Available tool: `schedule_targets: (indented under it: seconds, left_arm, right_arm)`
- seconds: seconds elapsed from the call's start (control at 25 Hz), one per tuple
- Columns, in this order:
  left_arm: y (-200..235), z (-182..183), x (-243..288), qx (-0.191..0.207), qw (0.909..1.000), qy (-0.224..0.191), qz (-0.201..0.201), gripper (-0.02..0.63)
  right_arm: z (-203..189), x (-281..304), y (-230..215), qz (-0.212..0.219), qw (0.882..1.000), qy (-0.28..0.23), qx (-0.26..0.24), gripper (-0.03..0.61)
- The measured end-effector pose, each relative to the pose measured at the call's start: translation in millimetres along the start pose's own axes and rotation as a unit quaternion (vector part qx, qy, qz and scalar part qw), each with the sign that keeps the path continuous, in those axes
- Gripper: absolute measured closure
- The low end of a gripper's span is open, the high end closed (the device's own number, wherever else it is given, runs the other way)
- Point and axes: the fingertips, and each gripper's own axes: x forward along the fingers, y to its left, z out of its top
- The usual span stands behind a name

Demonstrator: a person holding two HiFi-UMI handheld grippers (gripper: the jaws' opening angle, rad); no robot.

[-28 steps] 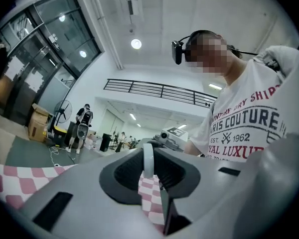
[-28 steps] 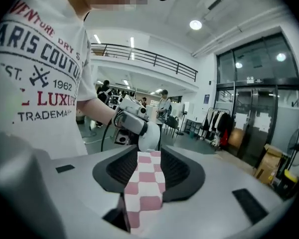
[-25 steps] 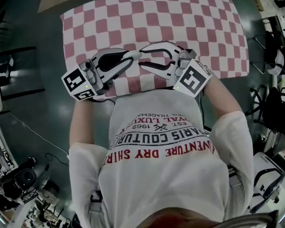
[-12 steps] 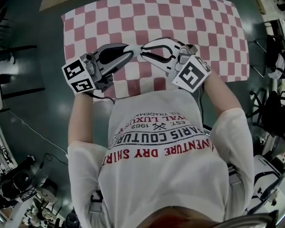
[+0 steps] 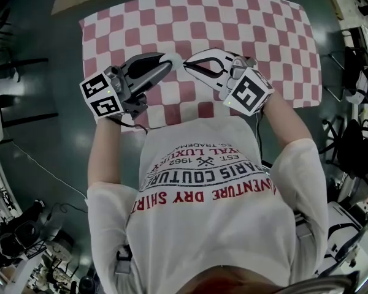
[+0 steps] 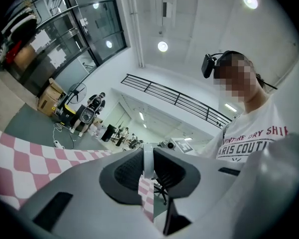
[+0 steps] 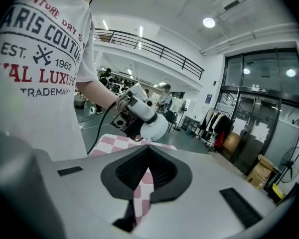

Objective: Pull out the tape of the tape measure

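Observation:
A small white round tape measure (image 5: 173, 59) hangs above the red-and-white checked table (image 5: 264, 35), with my left gripper (image 5: 169, 61) shut on its case. In the left gripper view the case (image 6: 148, 158) shows edge-on between the pads. My right gripper (image 5: 186, 64) points at it from the right, tip to tip with the left one. In the right gripper view the case (image 7: 154, 127) sits just beyond my right gripper (image 7: 148, 146). Its jaws have just closed and now meet on the small tape end at the case's lower edge. No length of tape shows.
The checked cloth covers the whole table, with dark floor (image 5: 43, 121) on all sides. The person's torso (image 5: 208, 188) stands at the near edge. Chairs and equipment (image 5: 356, 72) crowd the right side, and a dark stand (image 5: 18, 90) is at the left.
The right gripper's jaws went from wide open to shut at the tape measure. Both grippers drifted a little farther up the table, and the left one rolled slightly.

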Motion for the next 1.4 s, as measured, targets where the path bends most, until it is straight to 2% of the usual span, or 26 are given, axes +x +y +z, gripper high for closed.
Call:
schedule_targets:
  seconds: [0.24,0.48,0.64,0.68,0.72,0.76,0.8,0.92,0.96,1.2,1.4]
  left_arm:
    - [6,0,0,-0.001,0.9999,0.0,0.015,0.535]
    - [6,0,-1,-0.011,0.9998,-0.01,0.011,0.535]
    - [1,1,2,-0.006,1.0,-0.005,-0.004,0.535]
    - [1,1,2,-0.005,1.0,-0.004,-0.005,0.535]
    - [2,1,3,-0.004,1.0,-0.002,-0.005,0.535]
    - [3,0,3,-0.005,1.0,-0.001,-0.006,0.535]
    - [4,0,4,-0.008,1.0,-0.001,-0.006,0.535]
    - [7,2,5,-0.014,0.9999,-0.009,-0.003,0.535]
    - [8,3,5,-0.016,0.9998,-0.012,-0.001,0.535]
    - [11,4,2,-0.016,0.9998,-0.012,0.002,0.535]
    - [14,1,-7,-0.016,0.9997,-0.011,0.012,0.535]
  right_arm:
    - [-3,-3,-8,-0.008,0.999,-0.008,0.042,0.554]
    - [-4,-6,1,0.004,1.0,0.004,0.026,0.554]
    - [-5,-2,-3,-0.021,1.0,-0.002,0.015,0.548]
    - [-5,-2,-5,-0.026,0.999,-0.007,0.019,0.531]
    - [-5,-2,-8,-0.029,0.999,-0.011,0.02,0.439]
    - [-3,-1,-9,-0.03,0.999,-0.014,0.014,0.397]
    - [-2,-1,-9,-0.031,0.999,-0.016,0.001,0.403]
    - [1,0,-10,-0.038,0.999,-0.015,-0.03,0.518]
    - [1,1,-11,-0.039,0.999,-0.014,-0.034,0.535]
    - [-1,2,-13,-0.021,1.0,-0.012,-0.017,0.548]
    - [-9,-3,-14,-0.023,1.0,0.0,-0.008,0.549]
